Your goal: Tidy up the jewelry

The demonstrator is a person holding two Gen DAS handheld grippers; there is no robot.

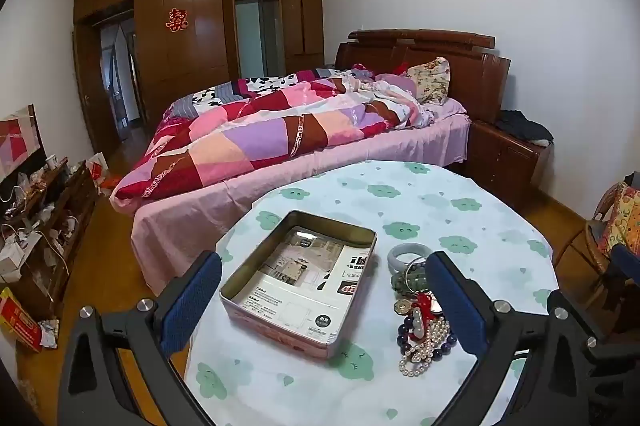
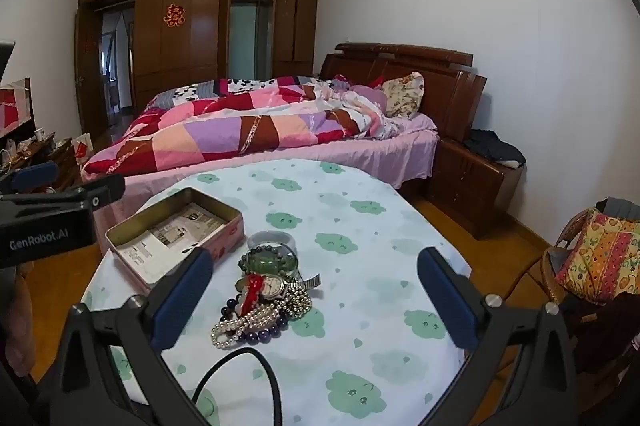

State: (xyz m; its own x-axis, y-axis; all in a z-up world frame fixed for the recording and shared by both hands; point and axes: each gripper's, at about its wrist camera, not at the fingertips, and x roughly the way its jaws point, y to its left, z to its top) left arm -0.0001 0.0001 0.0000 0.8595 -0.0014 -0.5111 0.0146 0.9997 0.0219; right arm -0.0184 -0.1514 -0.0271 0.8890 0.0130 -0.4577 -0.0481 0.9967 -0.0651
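Note:
An open pink tin box lined with printed paper sits on the table; it also shows in the right wrist view. Right of it lies a jewelry pile: a pale bangle, green beads, a wristwatch, a red charm, a pearl strand and dark beads. My left gripper is open, empty, above the tin at the table's near edge. My right gripper is open, empty, just short of the pile. The left gripper's body shows at the left of the right wrist view.
The table wears a white cloth with green clouds. A black cable lies at its near edge. A bed stands behind, a cluttered low cabinet at left, a wicker chair with a cushion at right.

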